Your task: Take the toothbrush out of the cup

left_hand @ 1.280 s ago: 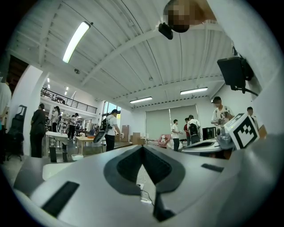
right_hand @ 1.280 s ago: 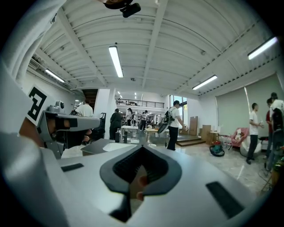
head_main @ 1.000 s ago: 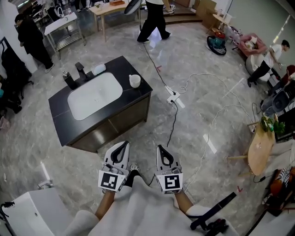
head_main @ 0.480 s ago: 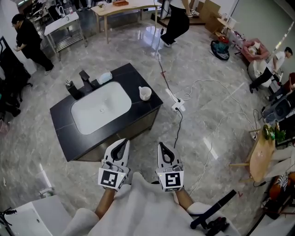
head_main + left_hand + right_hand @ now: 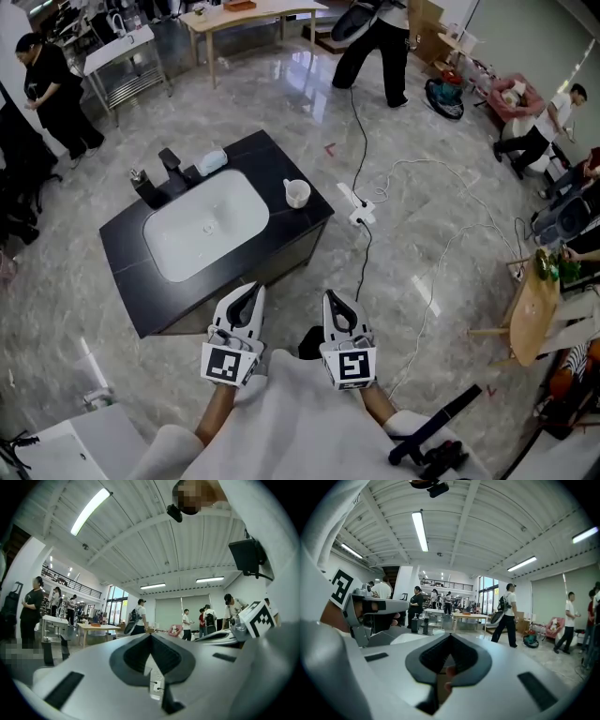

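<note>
Both tongs sit low at the bottom centre of the head view, side by side with a gap between them, pointing up the frame toward a vanity. The left tongs [image 5: 250, 293] have their jaws drawn together to a tip with nothing between them. The right tongs [image 5: 333, 300] are pinched closed the same way and are just as empty. Each carries its marker cube at the rear, just above the person's white sleeves [image 5: 281, 422].

The cup [image 5: 297, 193] is white and stands on the black countertop [image 5: 122, 244] in the middle of the frame. It is at the counter's right-hand end, just beside the white basin [image 5: 206, 223], and well apart from both tongs, further up the frame. The toothbrush is too small to make out in it from up here.

Along the counter's upper-left edge, behind the basin, stands a black tap [image 5: 172, 161]. A dark dispenser bottle [image 5: 141, 183] is to its left and a pale blue thing [image 5: 213, 160] to its right.

On the grey marble floor [image 5: 422, 141], right of the vanity, lies a white power strip [image 5: 356, 202]. A black cable runs from it up the frame, and white cable loops off to the right.

People stand around the edges, one in black at the upper left [image 5: 52, 84] and another in dark trousers at the top centre [image 5: 375, 37]. A long wooden table [image 5: 248, 11] runs along the top edge, and a small round wooden table [image 5: 530, 305] sits at the right edge.
</note>
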